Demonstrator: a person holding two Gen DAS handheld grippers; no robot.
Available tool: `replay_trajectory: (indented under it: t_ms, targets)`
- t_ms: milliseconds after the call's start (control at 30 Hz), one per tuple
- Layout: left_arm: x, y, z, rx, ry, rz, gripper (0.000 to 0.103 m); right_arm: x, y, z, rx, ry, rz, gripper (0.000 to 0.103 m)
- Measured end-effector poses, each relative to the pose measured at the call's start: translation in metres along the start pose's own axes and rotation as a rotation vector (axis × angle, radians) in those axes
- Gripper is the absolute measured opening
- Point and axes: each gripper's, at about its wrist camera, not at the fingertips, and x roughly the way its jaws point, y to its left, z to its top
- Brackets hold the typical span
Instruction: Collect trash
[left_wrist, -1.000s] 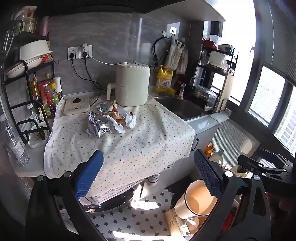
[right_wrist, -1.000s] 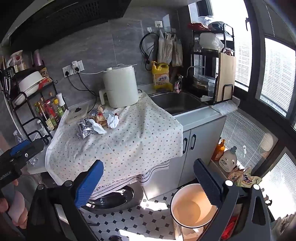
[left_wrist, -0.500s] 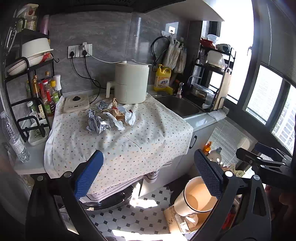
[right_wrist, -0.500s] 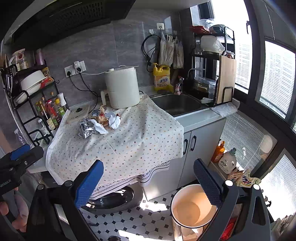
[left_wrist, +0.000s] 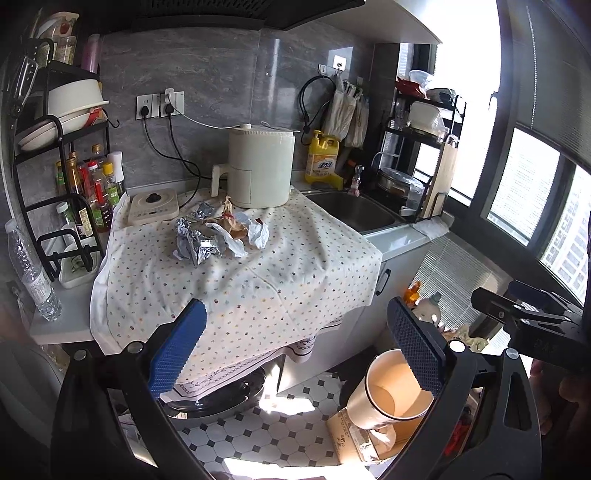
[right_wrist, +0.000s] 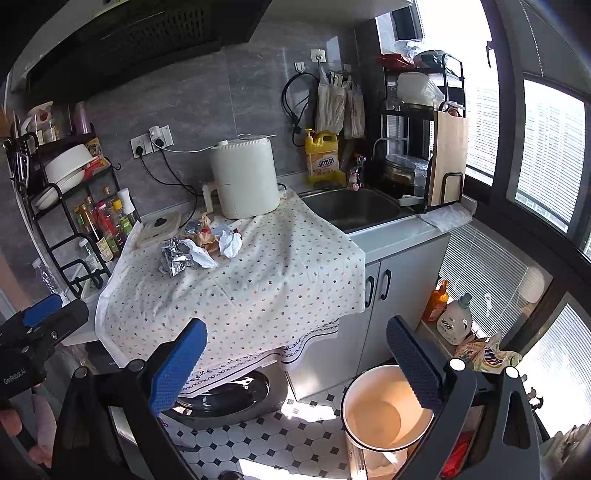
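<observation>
While you hold the left claw (left_wrist: 295, 347) well back from the bench (left_wrist: 258, 280), its blue pads stand wide apart with nothing between them. Through this left wrist view, all the trash lies in one heap on the spotted cloth, just in front of the white appliance (left_wrist: 260, 166): a ball of crumpled foil (left_wrist: 194, 245), some white paper scraps (left_wrist: 258, 232) beside it, and brown wrappers (left_wrist: 229, 225) between them. Down on the tiled floor to the right, a cream bin (left_wrist: 391, 391) sits looking empty.

From the right wrist view, your right claw (right_wrist: 295, 350) is likewise spread open and empty, also well short of the bench edge. The same heap shows on the far left part of the cloth, with the foil (right_wrist: 176, 258) nearest you. The bin (right_wrist: 384, 410) stands on the floor below the cupboard doors, and its inside looks bare.

By this evidence, collection has not begun: every piece waits on the bench, and each one needs picking up and dropping in the bin.
</observation>
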Motion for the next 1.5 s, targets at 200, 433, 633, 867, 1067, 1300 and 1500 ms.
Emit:
replay_trajectory:
  t_ms: [200,433,633,867,1067,1300,1500]
  targets:
    - [-0.003,0.001,-0.002,-0.004,-0.005,0.002,0.097,-0.002,-0.001,-0.001,0.001,-0.005,0.000,0.095]
    - [-0.008,0.003,-0.002,-0.013,-0.009,0.011,0.097,-0.006,-0.006,-0.004,-0.001,-0.007,0.008,0.095]
    - [-0.004,0.003,-0.002,-0.021,-0.003,0.011,0.097,-0.002,-0.004,0.000,-0.007,-0.004,0.005,0.095]
    - [0.000,0.003,-0.001,-0.025,-0.006,0.017,0.097,0.003,-0.002,0.002,-0.011,-0.002,0.007,0.095]
    - [0.007,0.002,0.002,-0.024,0.002,0.026,0.097,0.008,-0.003,0.004,-0.002,-0.002,0.025,0.095]
    - [0.005,0.002,0.002,-0.030,-0.015,0.027,0.097,0.017,-0.008,0.004,0.008,0.003,0.048,0.095]
    - [0.000,-0.001,0.000,-0.021,-0.011,0.053,0.097,0.017,-0.010,0.004,0.017,-0.005,0.062,0.095]
